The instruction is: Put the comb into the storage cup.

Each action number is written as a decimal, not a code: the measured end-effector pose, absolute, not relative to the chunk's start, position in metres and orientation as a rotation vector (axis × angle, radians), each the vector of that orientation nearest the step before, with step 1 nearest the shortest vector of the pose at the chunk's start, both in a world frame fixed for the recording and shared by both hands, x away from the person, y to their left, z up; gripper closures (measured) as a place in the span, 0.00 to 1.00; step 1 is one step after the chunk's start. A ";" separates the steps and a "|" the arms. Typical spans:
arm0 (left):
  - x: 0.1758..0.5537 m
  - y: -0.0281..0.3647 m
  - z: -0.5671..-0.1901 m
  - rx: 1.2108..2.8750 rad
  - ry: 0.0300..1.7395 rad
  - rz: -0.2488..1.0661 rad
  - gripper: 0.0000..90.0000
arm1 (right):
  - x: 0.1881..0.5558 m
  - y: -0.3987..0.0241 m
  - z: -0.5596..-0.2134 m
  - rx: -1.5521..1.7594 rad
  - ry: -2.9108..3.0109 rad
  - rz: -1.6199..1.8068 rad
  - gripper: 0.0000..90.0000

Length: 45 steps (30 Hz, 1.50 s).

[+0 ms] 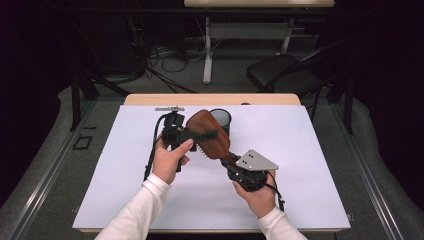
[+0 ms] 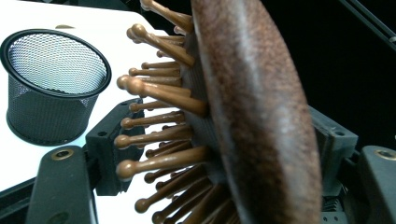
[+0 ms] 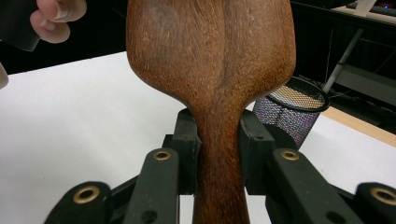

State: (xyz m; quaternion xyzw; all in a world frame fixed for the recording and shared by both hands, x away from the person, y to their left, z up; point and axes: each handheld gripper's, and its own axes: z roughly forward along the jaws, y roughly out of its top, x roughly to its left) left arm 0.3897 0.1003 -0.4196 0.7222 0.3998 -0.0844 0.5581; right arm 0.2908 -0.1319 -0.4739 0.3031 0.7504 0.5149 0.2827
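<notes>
1. High view. A brown wooden paddle hairbrush with peg bristles (image 1: pixel 209 134) lies raised above the white table mat (image 1: pixel 125 165) at frame centre, slanting from upper left to lower right. The left gripper (image 1: pixel 207 134), held in the person's left hand (image 1: pixel 170 157), reaches across the brush head from the left. The right gripper (image 1: pixel 231 161), in the right hand (image 1: pixel 257 192) at lower right, meets the brush handle. A black wire-mesh cup (image 1: pixel 221 120) stands upright on the mat just behind the brush head.

2. Left gripper view. The brush head (image 2: pixel 261 116) fills the centre, seen edge-on, with its pegs pointing left. One black jaw stands among the peg tips, the other against the smooth back; whether the pads press cannot be told. The mesh cup (image 2: pixel 53 84) sits at upper left on the mat.

3. Right gripper view. The brush handle (image 3: pixel 219 154) rises between the two black jaws, which pinch it from both sides. The broad back of the brush head occupies the upper centre. The mesh cup (image 3: pixel 289 114) stands at right; fingertips of the left hand (image 3: pixel 58 14) show at upper left.
</notes>
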 end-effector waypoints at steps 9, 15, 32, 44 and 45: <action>0.388 0.098 -0.420 1.703 0.936 -0.191 0.33 | 0.291 -0.132 -0.474 0.811 2.009 1.377 0.80; 0.387 0.098 -0.421 1.692 0.929 -0.195 0.38 | 0.291 -0.132 -0.475 0.811 2.008 1.376 0.80; 0.388 0.099 -0.423 1.670 0.926 -0.224 0.42 | 0.291 -0.132 -0.476 0.807 2.000 1.379 0.80; 0.389 0.101 -0.427 1.633 0.959 -0.247 0.43 | 0.291 -0.131 -0.478 0.808 2.005 1.373 0.80; 0.389 0.101 -0.427 1.628 0.957 -0.252 0.44 | 0.291 -0.131 -0.478 0.807 2.003 1.374 0.80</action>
